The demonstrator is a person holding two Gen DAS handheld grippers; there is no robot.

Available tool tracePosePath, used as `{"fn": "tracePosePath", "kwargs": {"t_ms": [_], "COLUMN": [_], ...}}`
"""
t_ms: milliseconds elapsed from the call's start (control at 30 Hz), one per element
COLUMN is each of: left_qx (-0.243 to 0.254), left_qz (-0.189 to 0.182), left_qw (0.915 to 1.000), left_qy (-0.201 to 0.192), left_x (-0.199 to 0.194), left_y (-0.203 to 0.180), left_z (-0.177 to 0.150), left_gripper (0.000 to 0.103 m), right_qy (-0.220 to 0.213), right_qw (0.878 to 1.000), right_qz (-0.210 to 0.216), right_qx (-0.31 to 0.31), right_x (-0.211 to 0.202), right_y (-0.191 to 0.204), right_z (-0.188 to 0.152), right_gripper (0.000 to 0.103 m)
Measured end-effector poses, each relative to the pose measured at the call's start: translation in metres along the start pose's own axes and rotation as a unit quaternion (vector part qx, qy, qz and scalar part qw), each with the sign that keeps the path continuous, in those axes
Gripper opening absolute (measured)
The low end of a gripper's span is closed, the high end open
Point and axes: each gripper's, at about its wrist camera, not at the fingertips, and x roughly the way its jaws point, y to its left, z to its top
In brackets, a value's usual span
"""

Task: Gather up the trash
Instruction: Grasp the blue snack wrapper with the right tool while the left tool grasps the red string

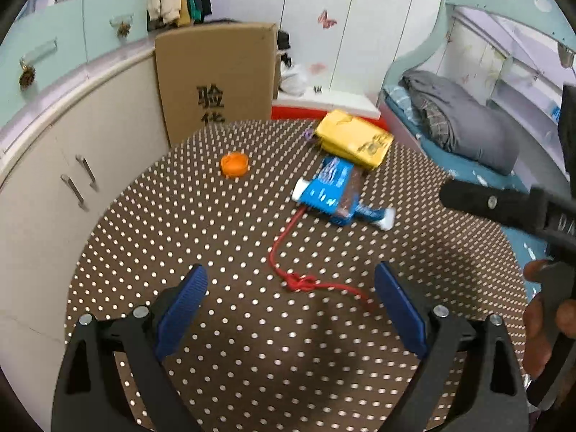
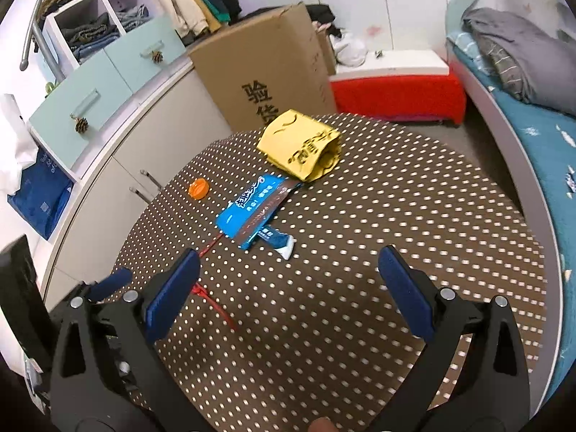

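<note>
On the brown dotted table [image 1: 180, 244] lie a yellow bag [image 1: 354, 140], a blue wrapper [image 1: 325, 189], an orange cap [image 1: 234, 164] and a knotted red string [image 1: 300, 282]. My left gripper [image 1: 291, 284] is open and empty, low over the string's knot. The right wrist view shows the same yellow bag [image 2: 300, 147], blue wrapper [image 2: 257, 210], orange cap [image 2: 198, 188] and red string [image 2: 210, 297]. My right gripper [image 2: 289, 266] is open and empty, just short of the wrapper. The left gripper's blue fingertip [image 2: 111, 282] shows at its lower left.
A tall cardboard box [image 1: 216, 75] stands behind the table, a red and white bench [image 2: 396, 86] beside it. Cabinets with drawers [image 1: 54, 165] run along the left. A bed with grey bedding [image 1: 464, 122] lies on the right. The right tool's black body [image 1: 504, 205] reaches in from the right.
</note>
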Motion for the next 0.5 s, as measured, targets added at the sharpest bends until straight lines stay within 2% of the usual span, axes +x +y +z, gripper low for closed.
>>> {"fn": "tracePosePath", "kwargs": {"t_ms": [100, 167, 333, 400, 467, 500], "left_qx": [-0.002, -0.013, -0.005, 0.002, 0.013, 0.015], "left_qz": [0.004, -0.002, -0.003, -0.006, -0.012, -0.017], "left_qw": [0.9998, 0.9993, 0.999, 0.999, 0.9989, 0.9987], "left_qy": [0.019, 0.036, 0.045, 0.044, 0.044, 0.045], "left_x": [0.016, 0.029, 0.042, 0.045, 0.05, 0.05], "left_y": [0.004, 0.008, 0.008, 0.004, 0.0, -0.001], "left_z": [-0.003, -0.003, -0.003, -0.001, 0.003, 0.003], "left_gripper": [0.09, 0.081, 0.069, 0.056, 0.024, 0.016], "right_qy": [0.006, 0.011, 0.021, 0.025, 0.028, 0.03], "right_qw": [1.0, 1.0, 1.0, 1.0, 1.0, 0.999], "right_qz": [0.003, 0.003, 0.004, 0.006, 0.011, 0.015], "right_qx": [0.002, -0.002, -0.007, -0.009, -0.009, -0.006], "right_x": [0.011, 0.016, 0.035, 0.044, 0.055, 0.064], "right_y": [0.003, 0.004, 0.01, 0.015, 0.023, 0.028], "right_z": [0.002, 0.003, 0.01, 0.014, 0.019, 0.022], "right_gripper": [0.097, 0.097, 0.097, 0.097, 0.097, 0.097]}}
